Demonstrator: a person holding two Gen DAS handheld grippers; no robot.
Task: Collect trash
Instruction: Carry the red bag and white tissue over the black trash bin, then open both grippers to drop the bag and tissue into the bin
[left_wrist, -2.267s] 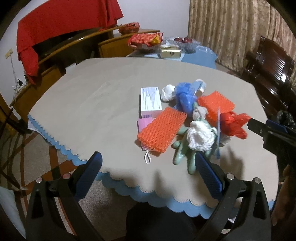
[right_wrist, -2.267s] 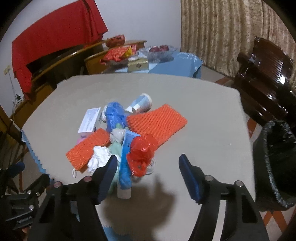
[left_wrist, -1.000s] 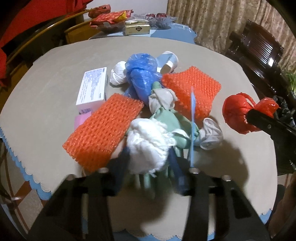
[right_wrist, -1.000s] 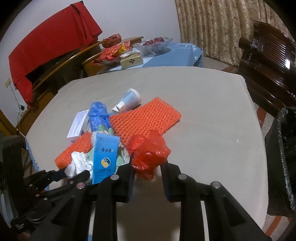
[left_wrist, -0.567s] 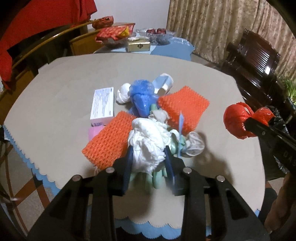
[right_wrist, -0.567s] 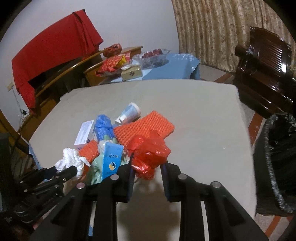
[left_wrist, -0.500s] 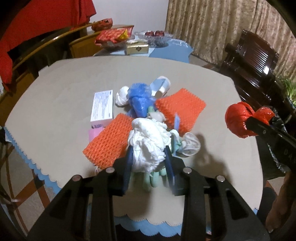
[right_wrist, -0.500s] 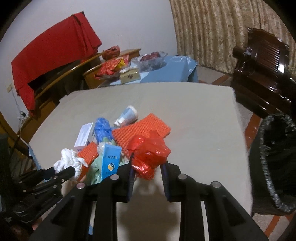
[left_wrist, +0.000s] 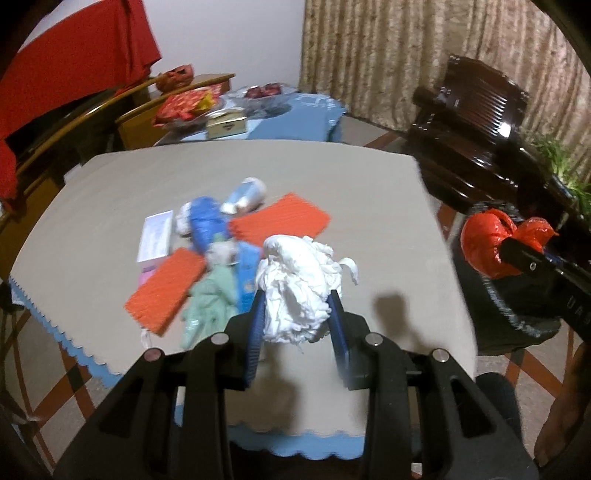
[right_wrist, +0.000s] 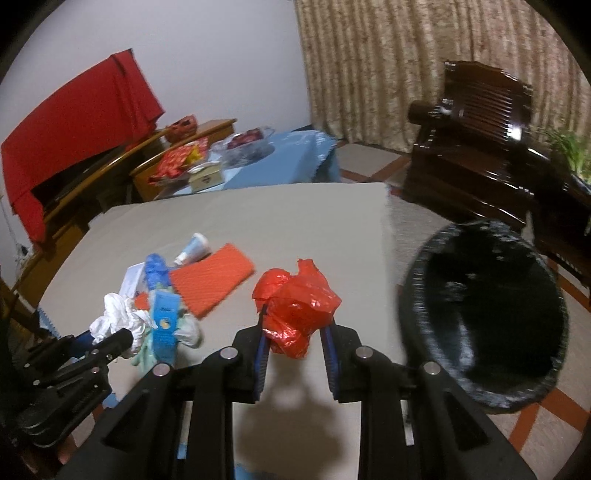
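Two pieces of trash are held above the table (left_wrist: 369, 177): the left gripper (left_wrist: 297, 320) is clamped on a white wad (left_wrist: 299, 284), the right gripper (right_wrist: 295, 334) on a red bag (right_wrist: 297, 308). Remaining trash pile (left_wrist: 218, 251) lies mid-table. Black bin (right_wrist: 487, 314) stands beside the table's right edge.

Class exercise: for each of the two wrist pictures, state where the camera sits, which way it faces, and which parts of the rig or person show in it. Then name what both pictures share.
Left wrist: sits behind the left gripper, facing across the table; its fingers clamp a white tissue wad; the right gripper enters at right.
Right wrist: sits behind the right gripper, facing over the table's right edge toward the black bin; it clamps a red plastic bag; the left gripper shows at lower left.
Shared: both grippers, both held items, the trash pile, the bin.
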